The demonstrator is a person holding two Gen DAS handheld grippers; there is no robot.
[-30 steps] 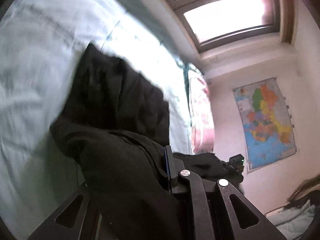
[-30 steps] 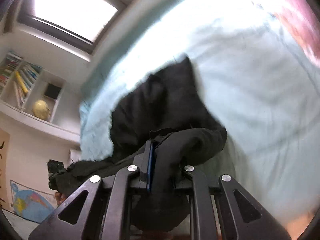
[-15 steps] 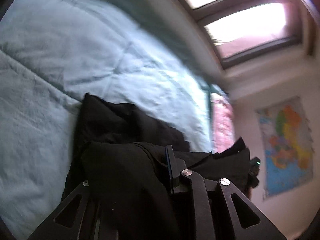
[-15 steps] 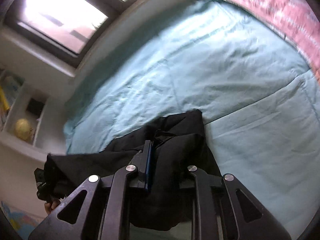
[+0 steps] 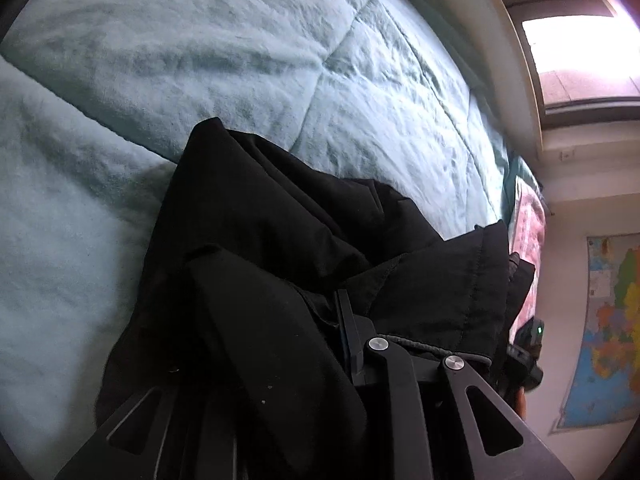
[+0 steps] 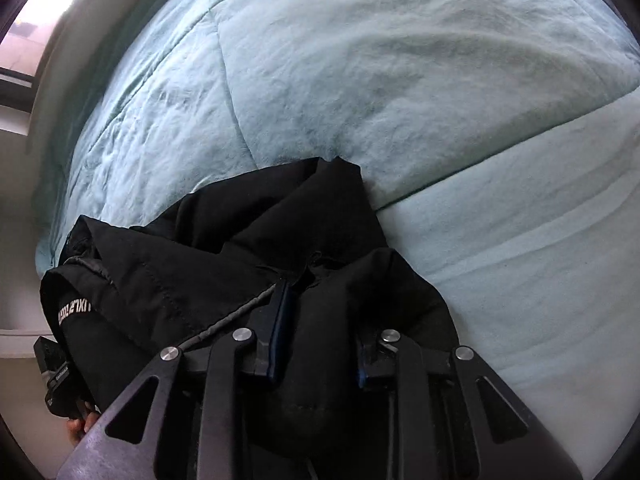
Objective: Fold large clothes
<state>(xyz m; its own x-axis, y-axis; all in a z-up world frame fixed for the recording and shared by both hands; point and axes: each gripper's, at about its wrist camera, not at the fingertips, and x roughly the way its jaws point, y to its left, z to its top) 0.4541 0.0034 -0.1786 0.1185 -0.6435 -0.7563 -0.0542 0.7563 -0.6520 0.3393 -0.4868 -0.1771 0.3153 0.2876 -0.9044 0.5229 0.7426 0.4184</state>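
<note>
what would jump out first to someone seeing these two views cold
A bulky black jacket fills the lower middle of both wrist views, bunched on a pale teal quilt. Its fabric sits between the fingers of the right gripper, whose jaws have just been opening. In the left view, a colourful wall map hangs at the far right.

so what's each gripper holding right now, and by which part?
Black jacket, both. Right gripper: a thick fold beside the drawcord edge. Left gripper: same edge; jaws mostly buried in cloth. Both jaws have just been opening.
</note>
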